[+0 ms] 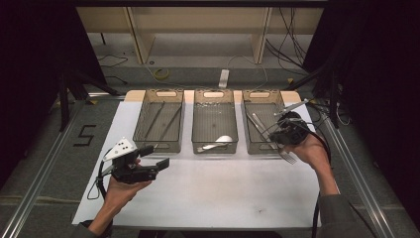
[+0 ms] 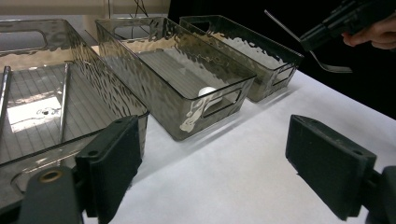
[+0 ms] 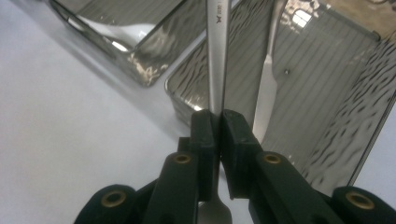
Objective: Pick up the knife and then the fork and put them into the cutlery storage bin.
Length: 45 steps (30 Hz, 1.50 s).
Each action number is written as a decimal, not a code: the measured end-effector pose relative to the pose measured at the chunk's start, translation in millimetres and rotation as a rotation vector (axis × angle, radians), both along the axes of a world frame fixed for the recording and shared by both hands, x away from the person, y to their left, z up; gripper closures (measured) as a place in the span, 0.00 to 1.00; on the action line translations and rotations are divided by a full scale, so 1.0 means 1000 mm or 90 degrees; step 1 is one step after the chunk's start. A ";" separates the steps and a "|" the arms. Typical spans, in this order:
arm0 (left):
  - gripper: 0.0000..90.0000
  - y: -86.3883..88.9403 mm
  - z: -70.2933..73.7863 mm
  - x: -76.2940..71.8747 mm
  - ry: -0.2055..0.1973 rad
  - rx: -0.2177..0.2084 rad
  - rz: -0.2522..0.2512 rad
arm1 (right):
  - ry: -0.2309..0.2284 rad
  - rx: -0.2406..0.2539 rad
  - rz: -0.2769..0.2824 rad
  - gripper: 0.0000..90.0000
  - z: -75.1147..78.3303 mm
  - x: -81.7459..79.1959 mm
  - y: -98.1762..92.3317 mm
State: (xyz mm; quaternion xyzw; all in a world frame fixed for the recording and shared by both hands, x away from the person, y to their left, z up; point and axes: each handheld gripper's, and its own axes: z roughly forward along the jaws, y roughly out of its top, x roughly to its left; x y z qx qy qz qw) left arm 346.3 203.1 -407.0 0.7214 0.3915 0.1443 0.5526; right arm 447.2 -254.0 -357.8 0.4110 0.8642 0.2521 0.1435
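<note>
Steel fork point(image 3: 217, 56) clamped by its handle between the closed black jaws of the right gripper point(image 3: 219, 135), at the high view's right, above the right-hand clear plastic bin's point(image 1: 247, 126) front edge. Left gripper point(image 2: 212, 163) wide, holding nothing, lower left.

The high view looks forward and down on the whole table point(image 1: 208, 193) from the person's side. The left gripper view sits low over the paper, facing along three clear bins point(image 2: 187, 79). The right gripper view looks closely down on the right bin point(image 3: 327, 93). All three share the bins.
</note>
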 end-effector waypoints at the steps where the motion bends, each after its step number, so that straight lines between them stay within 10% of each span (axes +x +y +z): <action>1: 0.20 0.000 0.000 0.000 0.000 0.000 0.000 | 0.001 0.002 -0.003 0.94 0.001 0.003 0.001; 45: 0.20 0.002 0.001 0.000 -0.006 -0.007 -0.001 | -0.017 0.023 -0.080 0.94 0.009 0.077 0.015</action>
